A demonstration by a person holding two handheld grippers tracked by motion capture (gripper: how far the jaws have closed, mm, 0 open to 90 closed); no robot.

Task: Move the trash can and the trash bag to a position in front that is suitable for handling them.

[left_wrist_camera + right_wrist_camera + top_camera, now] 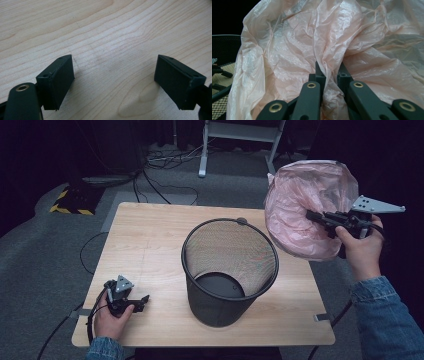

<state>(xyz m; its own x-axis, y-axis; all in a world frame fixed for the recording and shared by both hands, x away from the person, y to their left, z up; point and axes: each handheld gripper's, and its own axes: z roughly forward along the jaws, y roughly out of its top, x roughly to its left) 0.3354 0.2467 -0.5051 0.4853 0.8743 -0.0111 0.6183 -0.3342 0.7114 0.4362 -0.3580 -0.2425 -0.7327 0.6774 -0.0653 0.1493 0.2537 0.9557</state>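
A crumpled pink plastic bag (305,207) hangs in the air to the right of a black mesh wastebasket (230,270) that stands upright in the middle of the wooden table (150,245). My right gripper (315,216) is shut on a fold of the pink bag (294,50), whose film bunches between the two jaws at the right gripper (329,71). The basket's rim (224,37) shows at that view's left. My left gripper (142,299) rests low at the table's front left, jaws wide apart. The left gripper (115,72) has only bare wood between its pads.
Grey carpet surrounds the table, with black cables (160,175) and a yellow-striped floor plate (72,202) at the back left. A white metal stand (240,140) rises behind the table. The basket (220,285) holds nothing but its dark bottom.
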